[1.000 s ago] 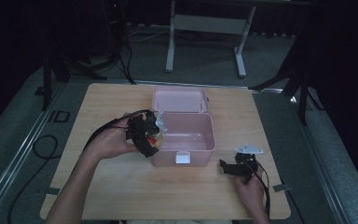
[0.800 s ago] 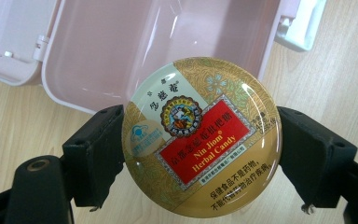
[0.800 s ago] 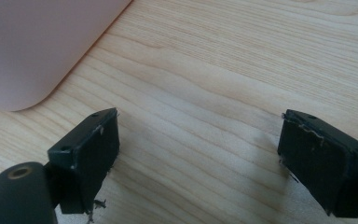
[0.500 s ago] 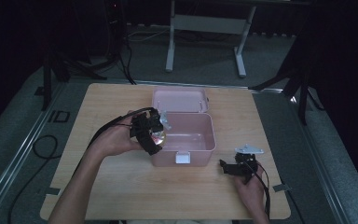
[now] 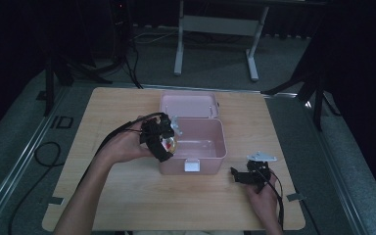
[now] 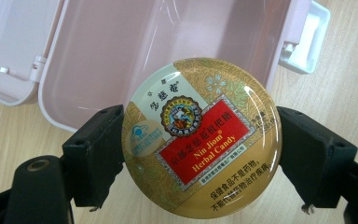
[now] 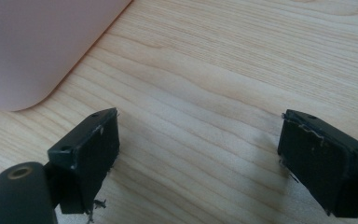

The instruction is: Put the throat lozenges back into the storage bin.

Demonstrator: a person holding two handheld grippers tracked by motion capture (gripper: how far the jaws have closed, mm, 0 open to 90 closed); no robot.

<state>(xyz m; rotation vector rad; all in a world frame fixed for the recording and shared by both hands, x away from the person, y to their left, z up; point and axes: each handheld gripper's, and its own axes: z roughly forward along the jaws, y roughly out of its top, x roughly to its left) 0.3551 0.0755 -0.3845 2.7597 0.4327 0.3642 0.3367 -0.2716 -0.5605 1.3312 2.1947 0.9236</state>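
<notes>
Candy tin (image 6: 199, 137) above open pink box (image 5: 210, 152) — claw-clamped

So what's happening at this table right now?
A person holds a gripper in each hand at a wooden table. The left gripper is shut on a round candy tin and holds it at the left edge of an open pink box, whose lid lies back. The right gripper rests open on the table beside the box, holding nothing.
</notes>
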